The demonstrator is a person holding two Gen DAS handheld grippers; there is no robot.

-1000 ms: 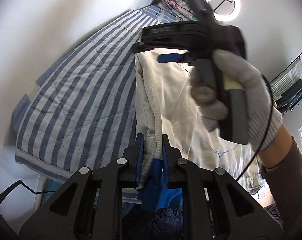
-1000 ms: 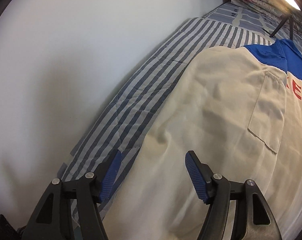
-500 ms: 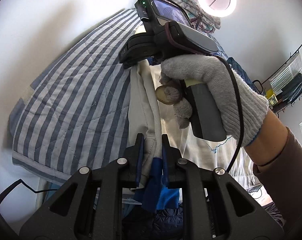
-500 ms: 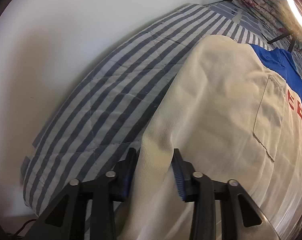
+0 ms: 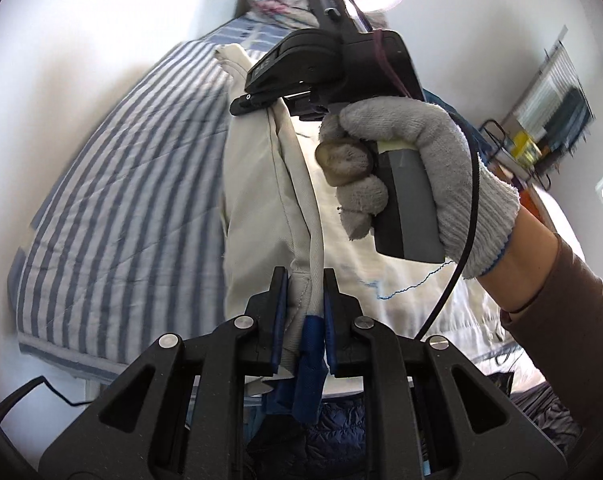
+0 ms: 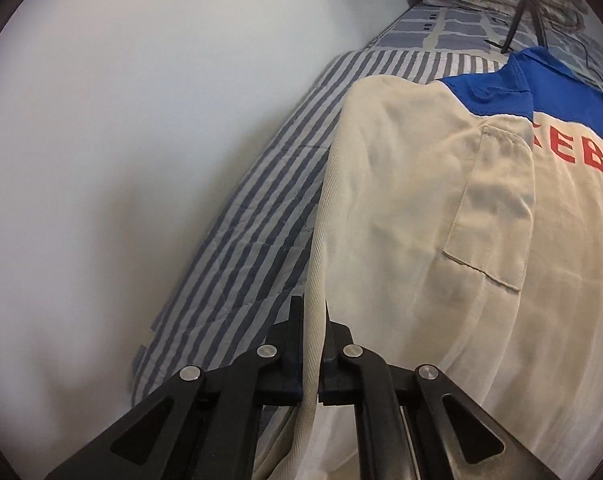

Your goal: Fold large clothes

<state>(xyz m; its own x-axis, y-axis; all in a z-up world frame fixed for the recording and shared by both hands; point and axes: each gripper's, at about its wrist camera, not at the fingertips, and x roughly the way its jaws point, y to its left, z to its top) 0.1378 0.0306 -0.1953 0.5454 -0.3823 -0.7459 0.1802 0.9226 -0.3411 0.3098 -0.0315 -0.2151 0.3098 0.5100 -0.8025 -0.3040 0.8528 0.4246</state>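
On the striped bed (image 6: 253, 216), the cream jacket (image 6: 401, 208) is pinched at its 6 o'clock edge: right gripper (image 6: 310, 322) jaws just closed on it; left gripper (image 5: 304, 280) jaws clamp its hem.

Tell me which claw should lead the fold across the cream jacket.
Probably right. The right claw pinches the cream-and-blue jacket's long side edge mid-length above the striped bedspread; the left claw only holds its bunched corner.
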